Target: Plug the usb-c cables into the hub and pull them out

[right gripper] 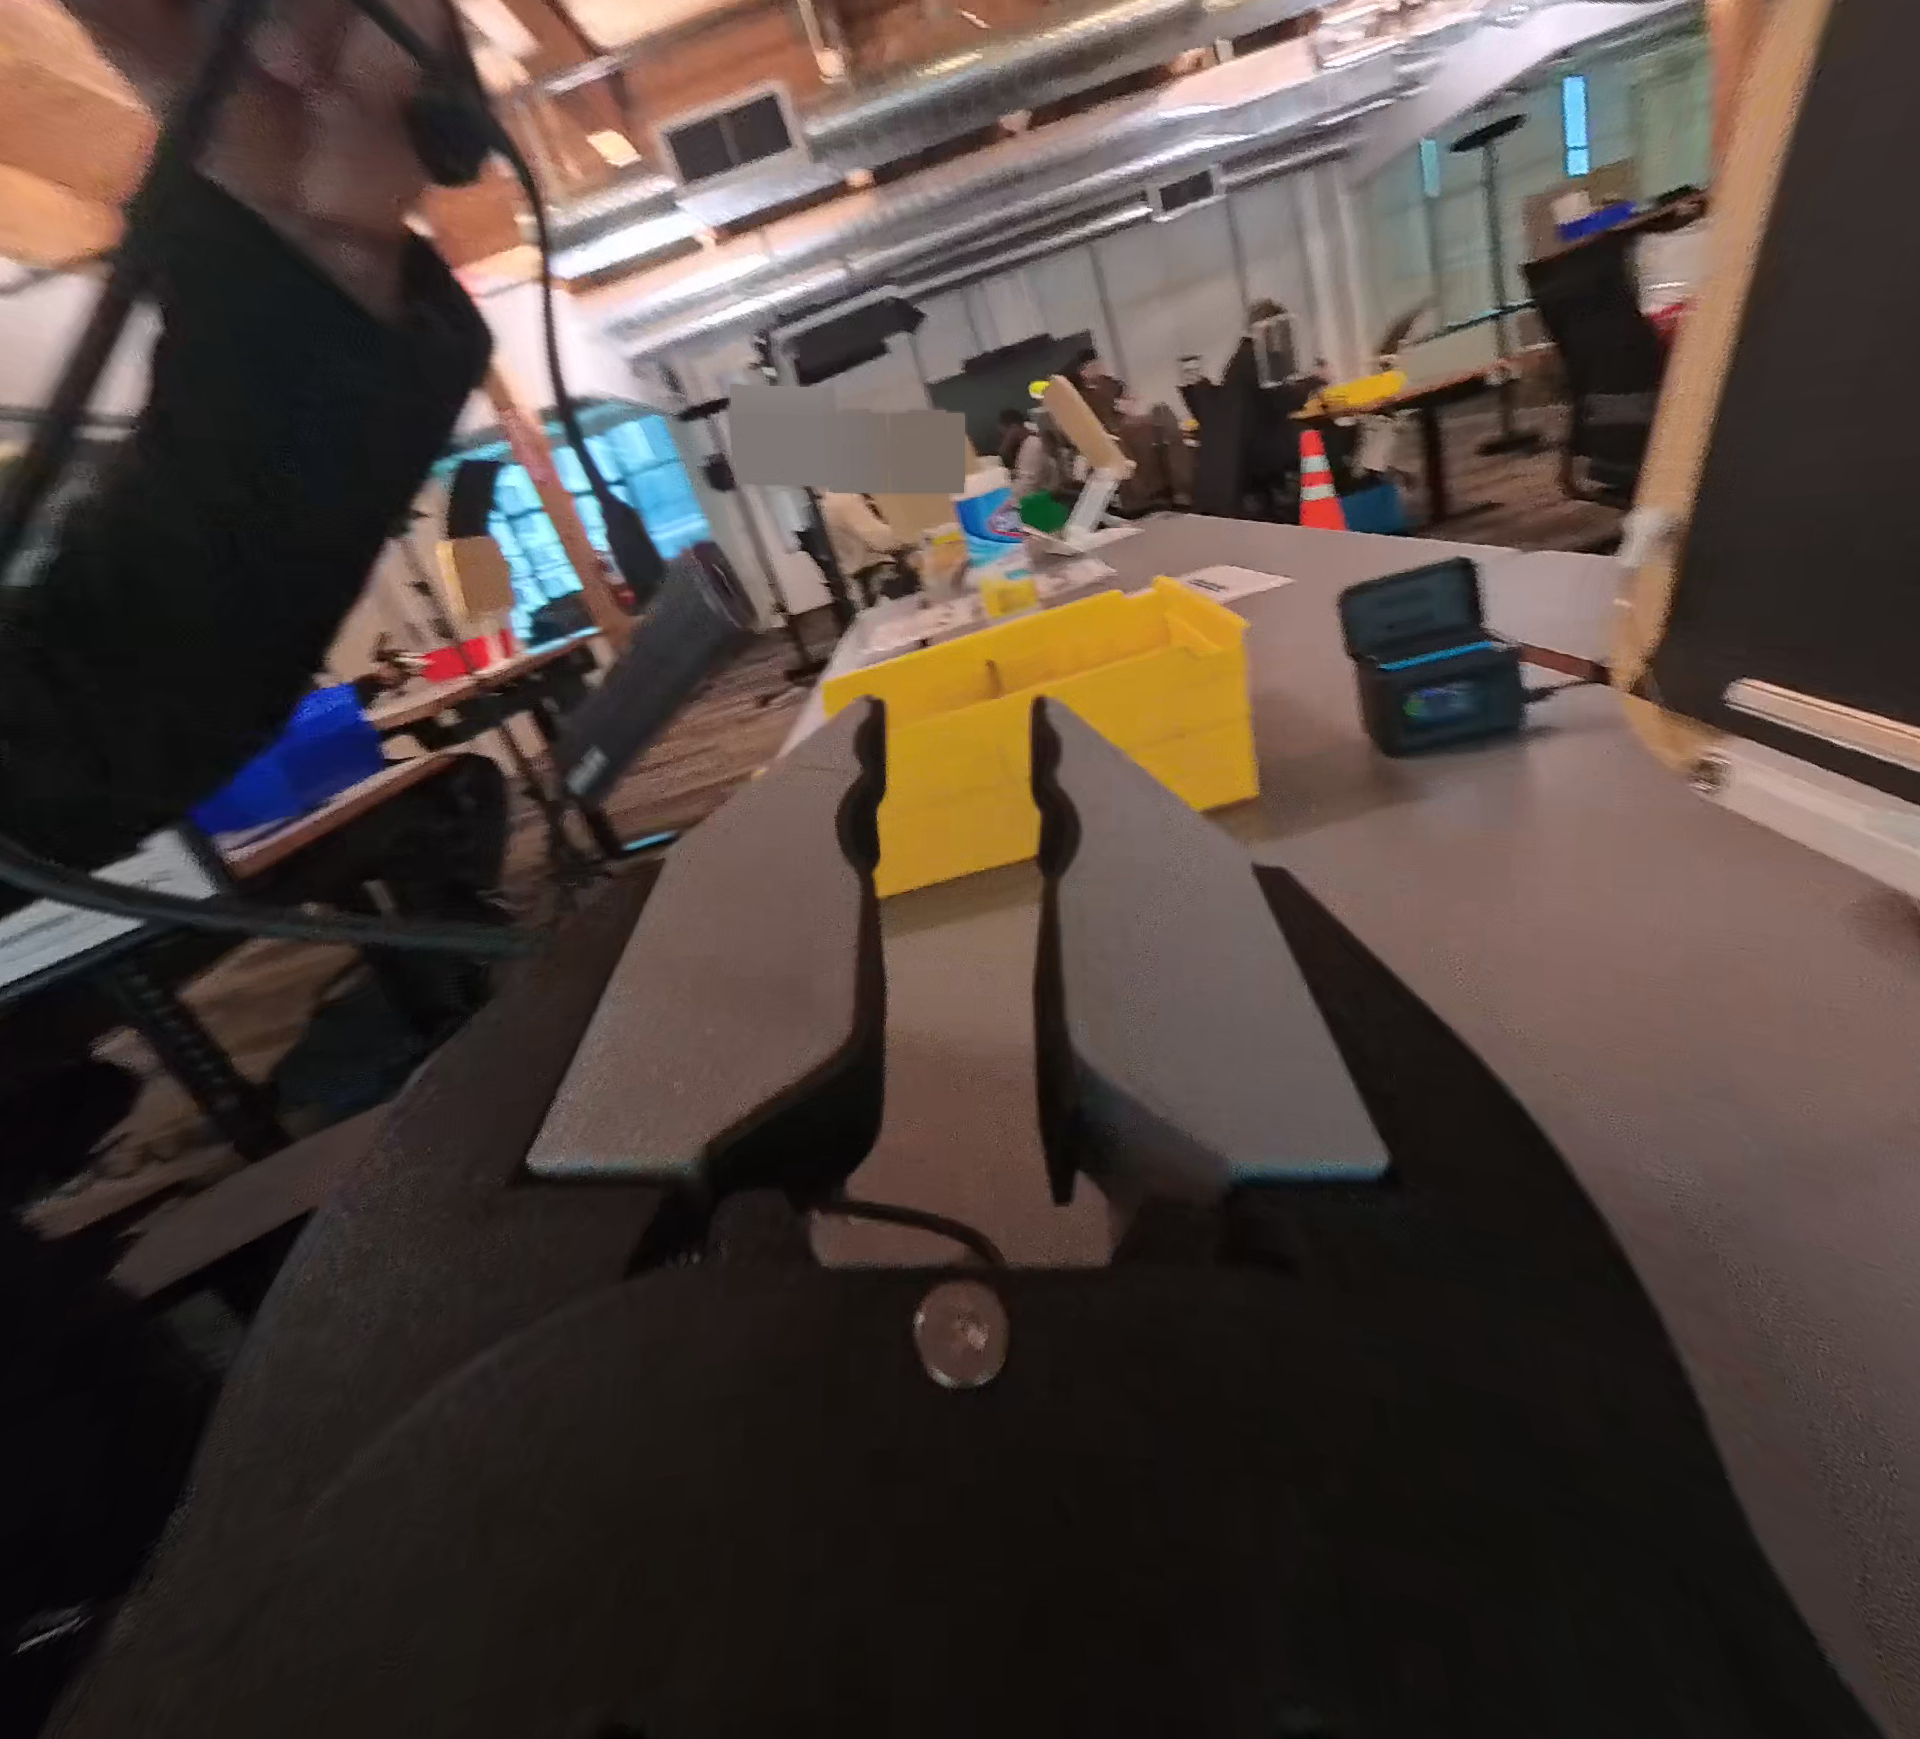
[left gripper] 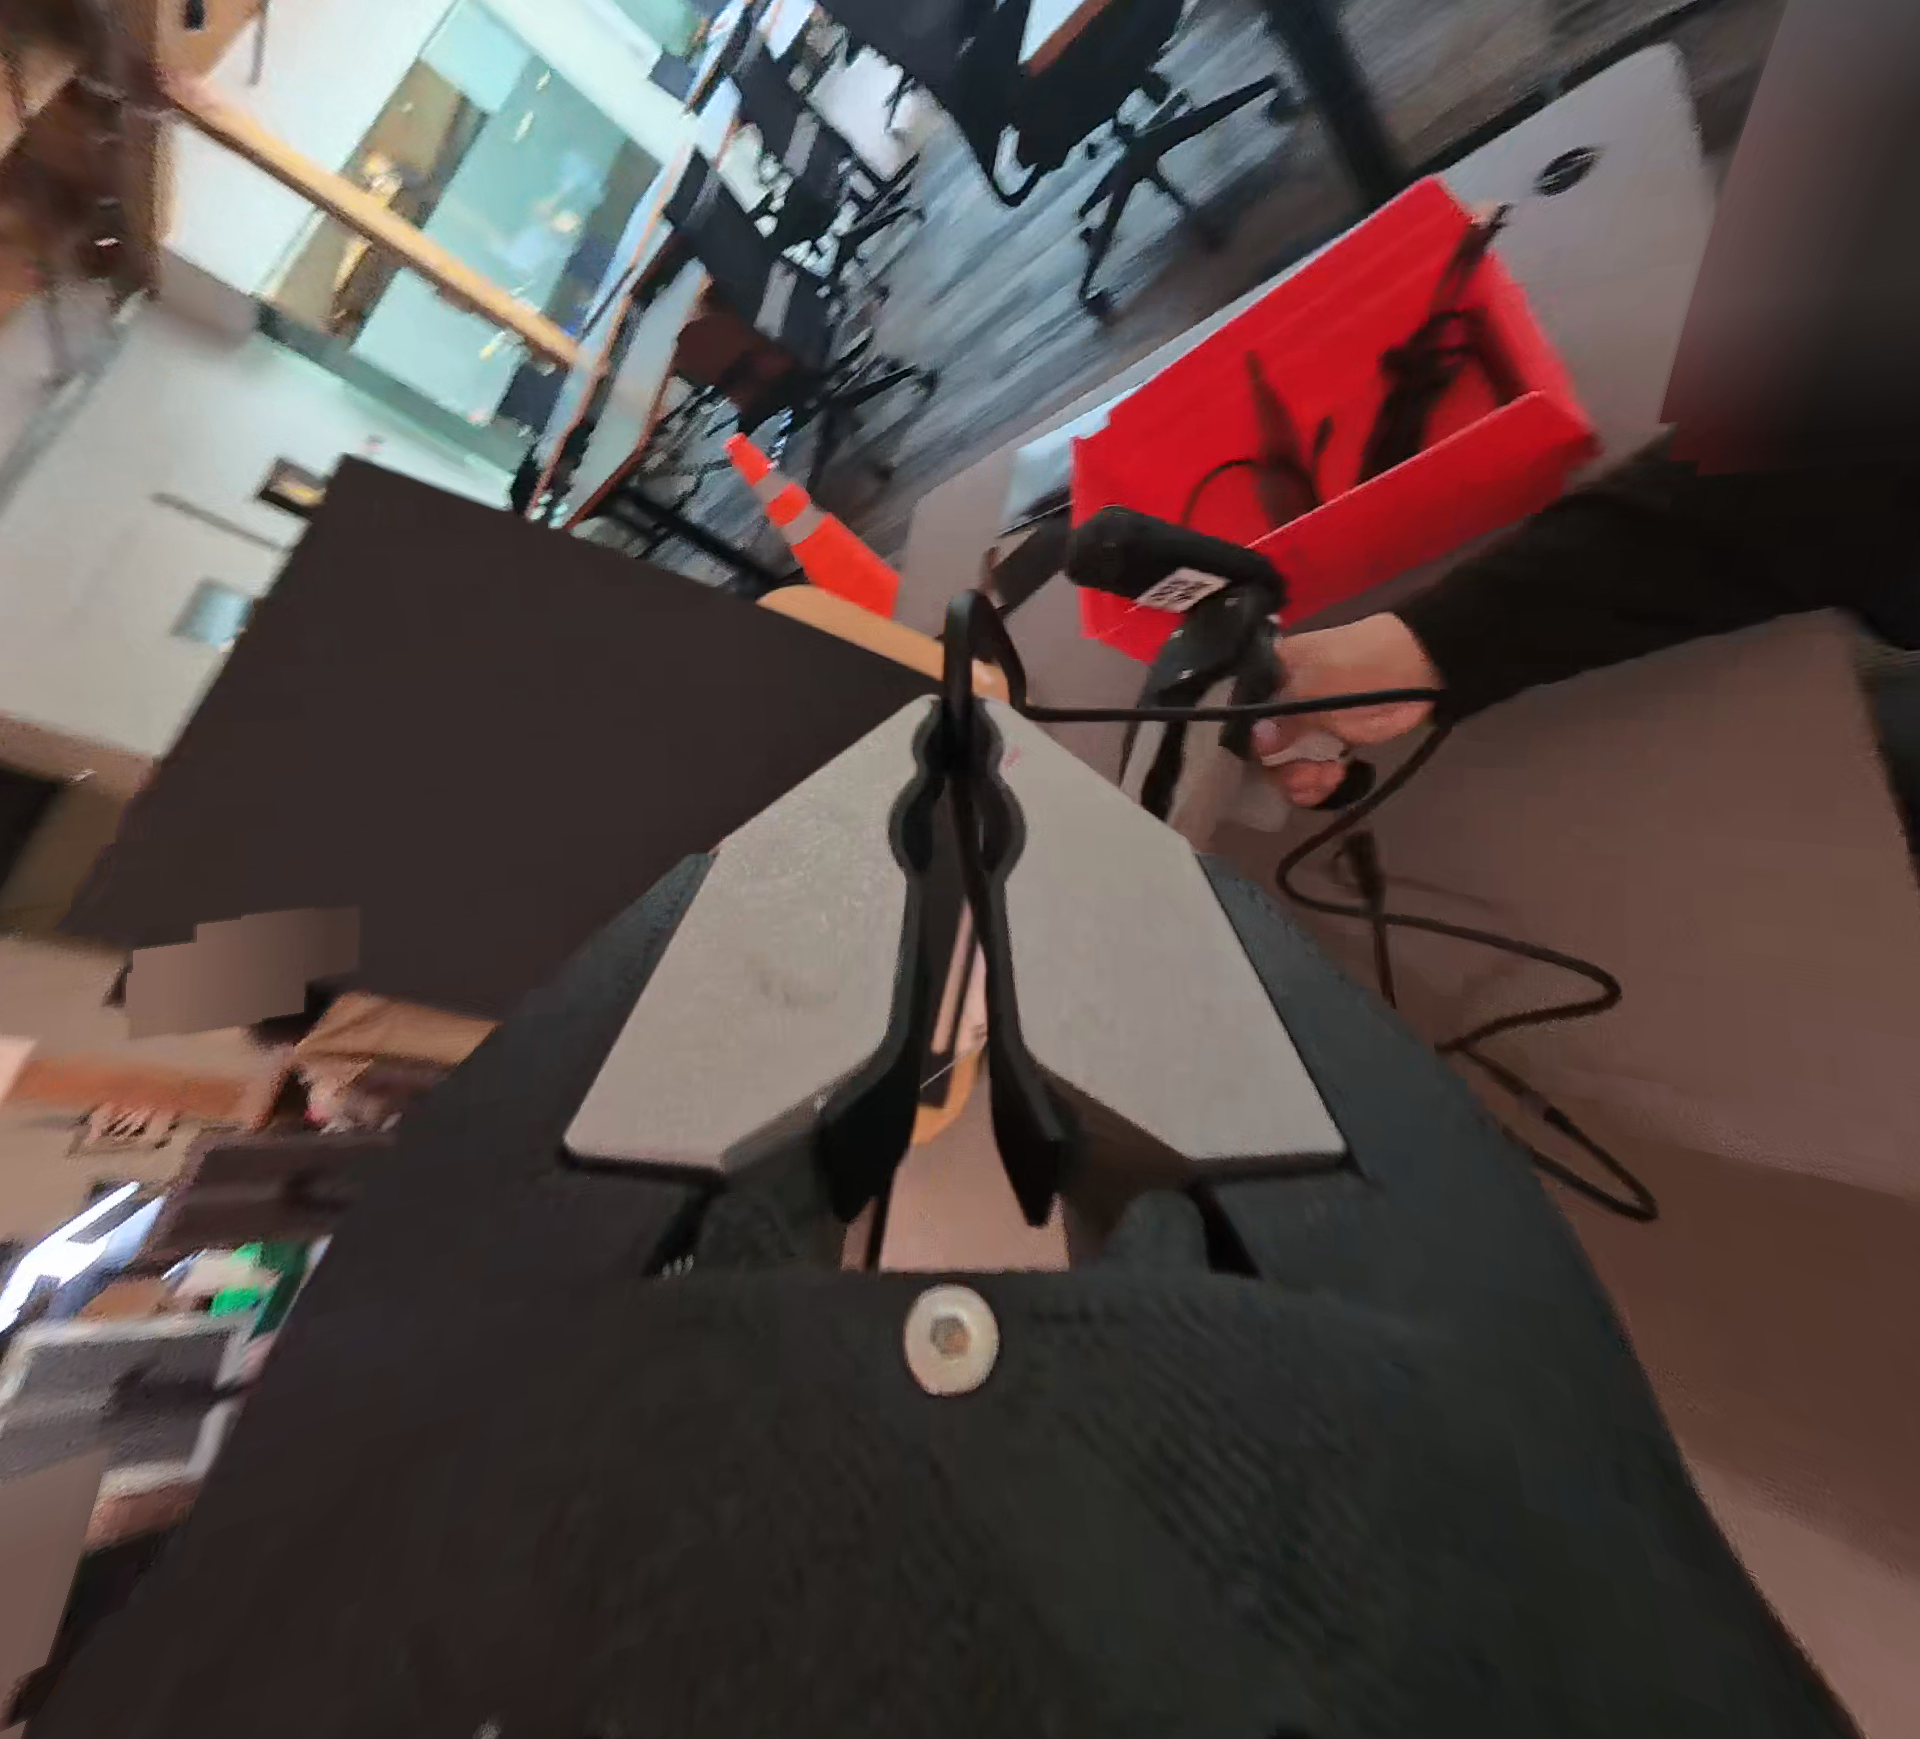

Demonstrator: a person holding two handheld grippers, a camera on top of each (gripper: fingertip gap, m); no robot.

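Much bare grey table (right gripper: 1558, 962) lies ahead of the right gripper (right gripper: 958, 723), up to a dark board (right gripper: 1808, 339) standing at its right edge. One yellow bin (right gripper: 1143, 702) on the table shows dividers; its contents cannot be seen. One red bin (left gripper: 1340, 432) holds black cables. The left gripper (left gripper: 961, 733) is closed on a thin black cable (left gripper: 1351, 910) that trails loosely over the table. The right gripper's jaws stand narrowly apart and hold nothing. The hub cannot be seen.

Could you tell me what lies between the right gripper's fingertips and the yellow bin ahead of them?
In the right wrist view, only bare grey table shows between the open right gripper and the yellow bin; nothing sits in that stretch.
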